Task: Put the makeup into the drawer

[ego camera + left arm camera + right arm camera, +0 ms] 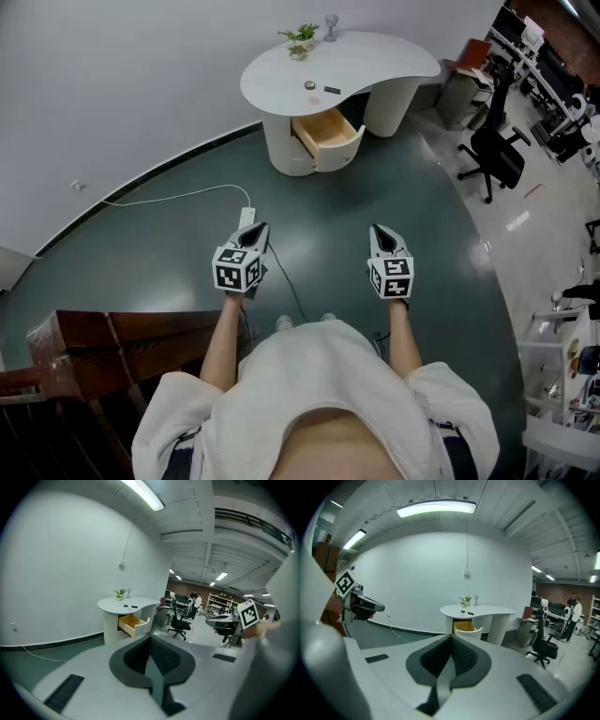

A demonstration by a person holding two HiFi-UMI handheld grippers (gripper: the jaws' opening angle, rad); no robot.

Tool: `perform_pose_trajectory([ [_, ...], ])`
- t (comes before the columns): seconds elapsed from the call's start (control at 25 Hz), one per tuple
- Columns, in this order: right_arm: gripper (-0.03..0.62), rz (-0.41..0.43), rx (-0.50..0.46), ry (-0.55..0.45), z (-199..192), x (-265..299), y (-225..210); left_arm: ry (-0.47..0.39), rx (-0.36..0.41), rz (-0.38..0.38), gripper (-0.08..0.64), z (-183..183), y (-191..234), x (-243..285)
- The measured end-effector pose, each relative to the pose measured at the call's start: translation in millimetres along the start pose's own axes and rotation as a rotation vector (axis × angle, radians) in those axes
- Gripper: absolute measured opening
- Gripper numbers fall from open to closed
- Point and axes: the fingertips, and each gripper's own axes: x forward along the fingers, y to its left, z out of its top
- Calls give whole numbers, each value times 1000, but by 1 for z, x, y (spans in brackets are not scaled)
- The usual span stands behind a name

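Far ahead stands a white curved desk [375, 61] with a wooden drawer [326, 136] pulled open below its top. On the desktop lie a small round makeup case [309, 85] and a flat dark makeup item [332, 90]. Both show small in the left gripper view [125, 605] and in the right gripper view [462, 612]. My left gripper [257, 232] and right gripper [380, 232] hover side by side over the green floor, well short of the desk. Each is shut with nothing in it, the pads meeting in the left gripper view [151, 638] and the right gripper view [451, 640].
A potted plant [300, 39] and a glass [330, 22] stand at the desk's back edge. A black office chair [494, 155] is to the right of the desk. A white cable [178, 197] and power strip [247, 217] lie on the floor. A wooden cabinet [94, 347] is at the lower left.
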Motion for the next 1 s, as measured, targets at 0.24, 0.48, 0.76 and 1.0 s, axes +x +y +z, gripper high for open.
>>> perform_pose_trajectory([
  [0.24,-3,4,-6,13,-4,-1,0,5,0,3,11,-1,-1,-1],
  [0.48,115,61,41,-39,-3,-1,4,11,1,7,11,-3,-6,0],
  [0.76,344,101,37,-81,-5,-9,-9,19,-2,12,11,-4,-31,11],
  [1.0,336,123,29,-58,-22,-22,-31,30,-18,30,11,-14,-66,22],
])
